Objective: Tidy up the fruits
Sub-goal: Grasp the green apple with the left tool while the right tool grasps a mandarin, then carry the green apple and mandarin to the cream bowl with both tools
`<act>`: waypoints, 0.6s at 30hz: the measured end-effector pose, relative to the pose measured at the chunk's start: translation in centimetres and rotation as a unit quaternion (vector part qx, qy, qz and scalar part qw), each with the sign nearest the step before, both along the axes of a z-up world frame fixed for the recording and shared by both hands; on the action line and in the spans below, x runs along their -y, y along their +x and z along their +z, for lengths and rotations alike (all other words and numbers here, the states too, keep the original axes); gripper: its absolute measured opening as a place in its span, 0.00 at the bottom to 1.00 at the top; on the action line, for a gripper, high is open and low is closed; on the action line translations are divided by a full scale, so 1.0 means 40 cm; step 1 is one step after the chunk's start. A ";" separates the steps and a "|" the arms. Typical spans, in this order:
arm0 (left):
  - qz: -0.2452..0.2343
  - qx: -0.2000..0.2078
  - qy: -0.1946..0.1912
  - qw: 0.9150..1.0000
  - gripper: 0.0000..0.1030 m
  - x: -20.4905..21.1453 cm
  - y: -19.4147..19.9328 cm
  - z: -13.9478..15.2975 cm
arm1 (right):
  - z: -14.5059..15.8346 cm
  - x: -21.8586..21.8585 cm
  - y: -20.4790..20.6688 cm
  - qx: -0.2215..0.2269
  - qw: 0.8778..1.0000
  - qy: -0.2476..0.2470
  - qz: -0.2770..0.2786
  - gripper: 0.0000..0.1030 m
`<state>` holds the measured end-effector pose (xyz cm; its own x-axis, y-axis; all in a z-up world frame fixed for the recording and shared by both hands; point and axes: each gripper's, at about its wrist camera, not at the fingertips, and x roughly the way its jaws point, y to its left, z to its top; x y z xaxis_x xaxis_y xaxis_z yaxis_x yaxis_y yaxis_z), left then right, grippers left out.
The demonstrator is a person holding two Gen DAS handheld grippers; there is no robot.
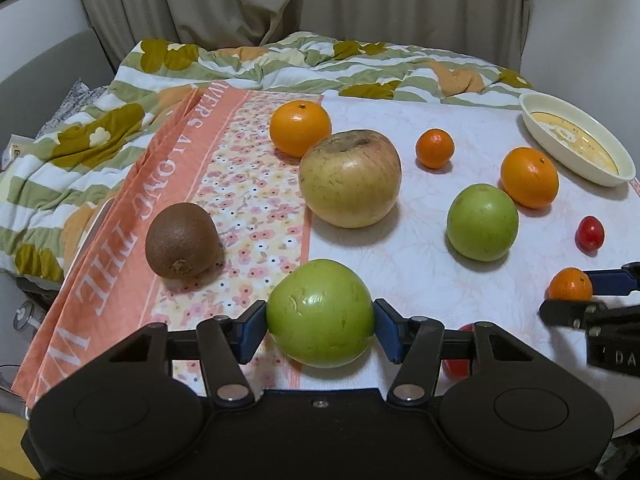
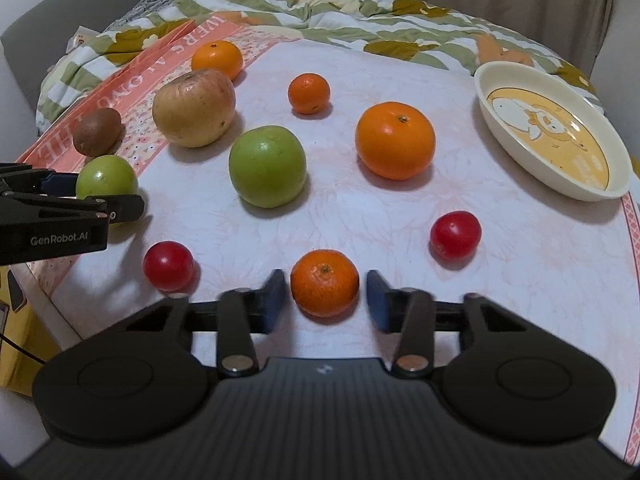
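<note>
My left gripper (image 1: 320, 326) is shut on a green apple (image 1: 320, 312) that rests on the cloth; it also shows in the right wrist view (image 2: 105, 178). My right gripper (image 2: 326, 294) is open, its blue pads on either side of a small mandarin (image 2: 324, 288) with small gaps. A second green apple (image 2: 267, 166), a large yellowish apple (image 2: 194, 108), a kiwi (image 2: 97, 131), two oranges (image 2: 395, 140) (image 2: 217, 59), another mandarin (image 2: 309, 93) and two cherry tomatoes (image 2: 455, 235) (image 2: 168, 265) lie on the cloth.
A cream oval dish (image 2: 516, 132) stands at the far right near the table edge. A crumpled floral blanket (image 2: 360, 4) lies behind the fruit. An orange towel (image 1: 132, 208) covers the table's left side.
</note>
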<state>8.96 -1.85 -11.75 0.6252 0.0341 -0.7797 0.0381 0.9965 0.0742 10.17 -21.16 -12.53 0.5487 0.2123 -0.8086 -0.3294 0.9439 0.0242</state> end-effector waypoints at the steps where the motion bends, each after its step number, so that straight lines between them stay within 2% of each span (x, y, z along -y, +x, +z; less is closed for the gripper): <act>1: 0.000 0.000 0.000 1.000 0.59 0.000 -0.002 0.000 | 0.001 0.000 0.000 0.000 1.000 0.000 0.002 0.50; 7: 0.002 0.003 -0.003 1.000 0.59 0.003 -0.022 0.018 | 0.020 0.007 -0.009 0.009 1.000 0.006 0.003 0.50; 18: -0.016 0.029 -0.011 0.999 0.59 0.074 -0.060 0.114 | 0.104 0.080 -0.044 0.029 0.999 0.021 -0.023 0.50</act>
